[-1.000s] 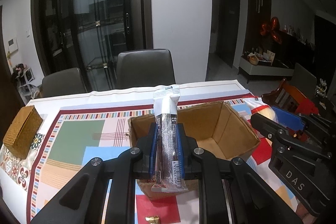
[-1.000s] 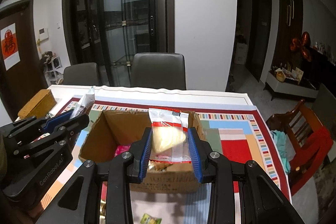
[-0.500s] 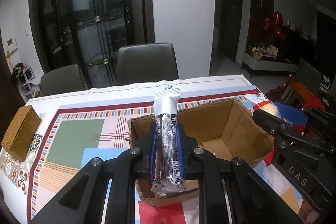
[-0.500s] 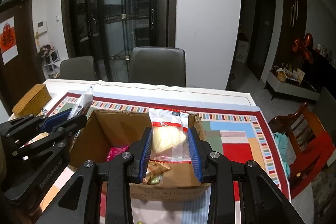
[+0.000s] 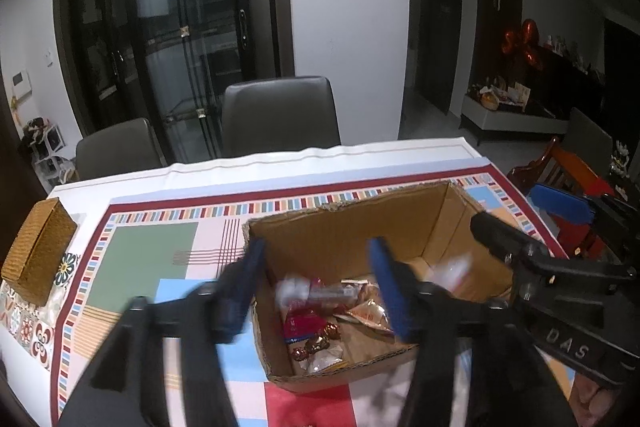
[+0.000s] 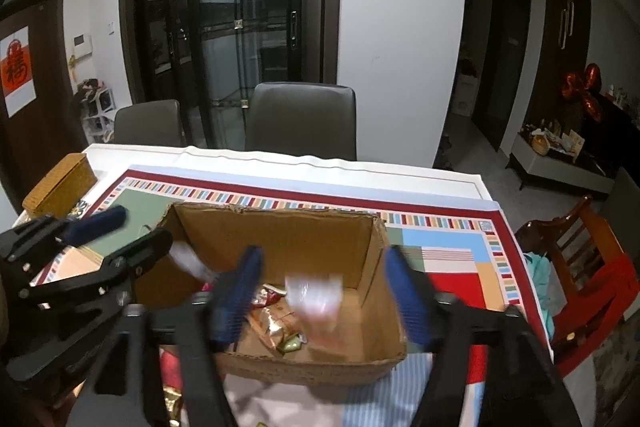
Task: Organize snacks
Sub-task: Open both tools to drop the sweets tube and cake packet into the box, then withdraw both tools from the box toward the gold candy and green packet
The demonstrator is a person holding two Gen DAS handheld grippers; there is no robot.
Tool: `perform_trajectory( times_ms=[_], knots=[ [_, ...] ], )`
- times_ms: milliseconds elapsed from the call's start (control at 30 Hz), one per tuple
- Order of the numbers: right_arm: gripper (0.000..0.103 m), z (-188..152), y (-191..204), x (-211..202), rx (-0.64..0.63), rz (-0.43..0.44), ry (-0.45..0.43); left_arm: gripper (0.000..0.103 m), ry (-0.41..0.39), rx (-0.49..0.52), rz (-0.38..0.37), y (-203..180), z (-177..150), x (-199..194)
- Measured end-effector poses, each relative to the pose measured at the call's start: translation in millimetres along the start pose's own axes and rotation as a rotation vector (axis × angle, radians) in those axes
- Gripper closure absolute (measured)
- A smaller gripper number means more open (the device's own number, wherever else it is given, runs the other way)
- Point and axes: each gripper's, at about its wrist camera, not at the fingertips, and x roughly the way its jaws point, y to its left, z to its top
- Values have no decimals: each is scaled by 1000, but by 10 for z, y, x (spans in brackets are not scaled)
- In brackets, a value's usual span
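Observation:
An open cardboard box (image 5: 344,211) (image 6: 280,213) stands on the patterned tablecloth and holds several wrapped snacks (image 5: 320,339). My left gripper (image 5: 318,287) (image 6: 120,237) hangs over the box's left half with its jaws opening. The dark snack stick (image 5: 320,293) is a blur below them, free of the pads and dropping into the box. Over the right half, my right gripper (image 6: 320,301) (image 5: 532,223) is also opening. The clear packet with red print (image 6: 316,293) (image 5: 456,269) falls blurred between its pads, touching neither.
A woven wicker box (image 5: 38,259) (image 6: 60,183) sits at the table's left edge. Two grey chairs (image 5: 280,115) stand behind the table, and a red wooden chair (image 6: 580,267) is at the right. Loose wrapped sweets (image 6: 172,399) lie in front of the box.
Both grippers have gone from shut to open. The snack stick and the clear packet have left the pads and are dropping into the box.

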Motion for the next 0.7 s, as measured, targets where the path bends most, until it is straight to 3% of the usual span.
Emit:
perform_trajectory(
  times_ms=[67, 233, 433, 700],
  knots=[
    [22, -12, -25, -18, 8, -13, -9, 43, -2, 2, 1, 1, 11, -19],
    [21, -39, -61, -30, 29, -21, -3, 35, -27, 22, 11, -19, 27, -89],
    [14, -74, -65, -139, 31, -45, -23, 18, -61, 17, 33, 8, -6, -222],
    [11, -109, -47, -336, 54, -72, -59, 15, -83, -12, 56, 107, -126, -403]
  ],
)
